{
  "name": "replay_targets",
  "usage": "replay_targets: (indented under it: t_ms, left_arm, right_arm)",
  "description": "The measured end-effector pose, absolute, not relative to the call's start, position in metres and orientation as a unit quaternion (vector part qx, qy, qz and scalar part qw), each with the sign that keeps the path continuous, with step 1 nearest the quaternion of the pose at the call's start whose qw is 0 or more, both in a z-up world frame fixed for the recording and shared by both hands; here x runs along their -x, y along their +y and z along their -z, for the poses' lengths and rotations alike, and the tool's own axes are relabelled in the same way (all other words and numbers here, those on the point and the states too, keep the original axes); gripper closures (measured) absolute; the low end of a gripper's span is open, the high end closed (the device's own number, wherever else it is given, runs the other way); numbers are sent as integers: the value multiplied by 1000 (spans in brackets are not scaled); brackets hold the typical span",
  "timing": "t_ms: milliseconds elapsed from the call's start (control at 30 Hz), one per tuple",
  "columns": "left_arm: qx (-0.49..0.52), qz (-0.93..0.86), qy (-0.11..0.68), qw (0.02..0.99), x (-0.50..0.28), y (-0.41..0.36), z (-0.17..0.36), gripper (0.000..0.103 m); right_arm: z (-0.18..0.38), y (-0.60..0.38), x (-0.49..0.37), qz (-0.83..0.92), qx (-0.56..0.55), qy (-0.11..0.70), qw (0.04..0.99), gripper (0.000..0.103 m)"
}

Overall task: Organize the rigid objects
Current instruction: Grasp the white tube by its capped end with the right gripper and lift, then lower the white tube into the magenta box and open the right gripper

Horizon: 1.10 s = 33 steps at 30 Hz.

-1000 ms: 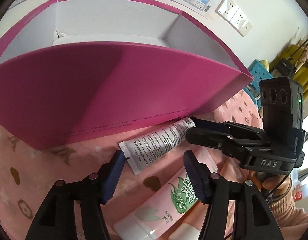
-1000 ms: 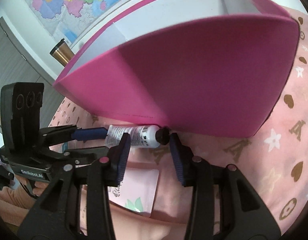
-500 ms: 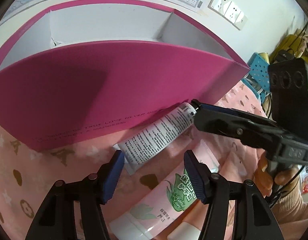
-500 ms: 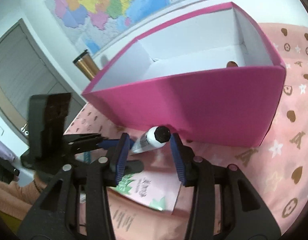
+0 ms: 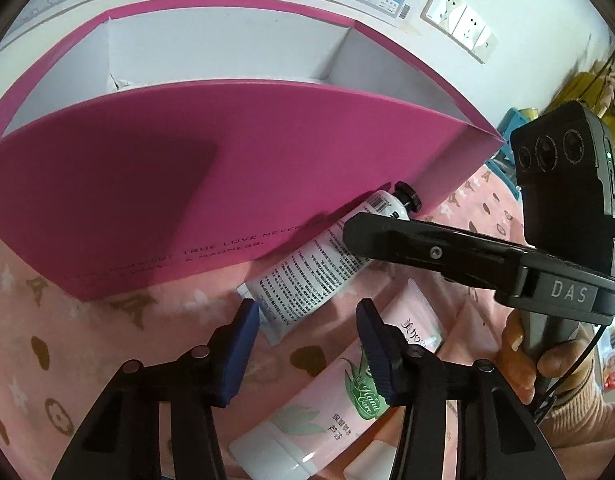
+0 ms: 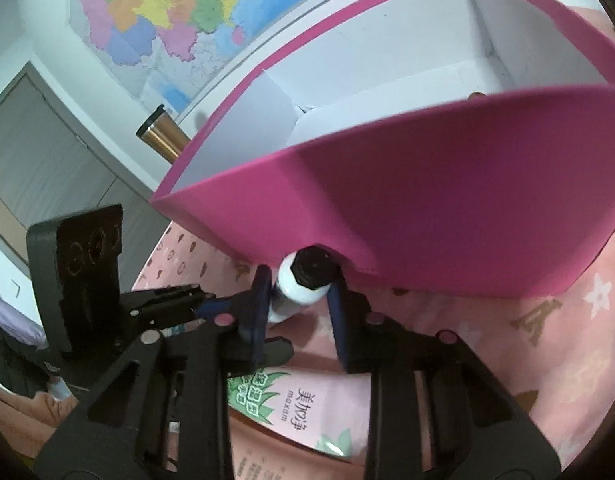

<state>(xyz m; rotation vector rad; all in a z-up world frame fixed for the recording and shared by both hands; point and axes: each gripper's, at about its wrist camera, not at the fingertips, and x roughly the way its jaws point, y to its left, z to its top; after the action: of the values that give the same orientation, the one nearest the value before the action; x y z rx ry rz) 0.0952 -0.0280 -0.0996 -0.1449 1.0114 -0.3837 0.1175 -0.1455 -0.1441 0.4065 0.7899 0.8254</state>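
One pink box (image 5: 155,184), one white tube (image 5: 307,280) with a black cap and one pink hand-cream tube (image 5: 347,396) are lying on the pink patterned cloth (image 5: 67,340). The white tube is sitting at centre frame against the box's front wall. The right claw (image 6: 297,300) is closing on the tube's cap end, blue pads touching both sides. The left claw (image 5: 307,344) is closing too, its pads standing apart at lower centre, with the tube's flat crimped end just between their tips, untouched
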Motion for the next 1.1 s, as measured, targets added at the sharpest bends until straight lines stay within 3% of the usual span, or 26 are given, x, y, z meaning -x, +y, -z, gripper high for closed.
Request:
replay_targets:
  t_ms: [300, 733, 1100]
  left_arm:
    - [97, 230, 469, 847, -89, -27, 81, 50]
    - [64, 273, 378, 882, -100, -47, -12, 50]
    - [43, 240, 410, 879, -154, -59, -2, 51]
  right_arm:
    - [102, -169, -91, -396, -185, 328, 837, 78]
    - [20, -200, -79, -420, -183, 239, 856, 78]
    - [24, -207, -129, -402, -199, 264, 854, 78]
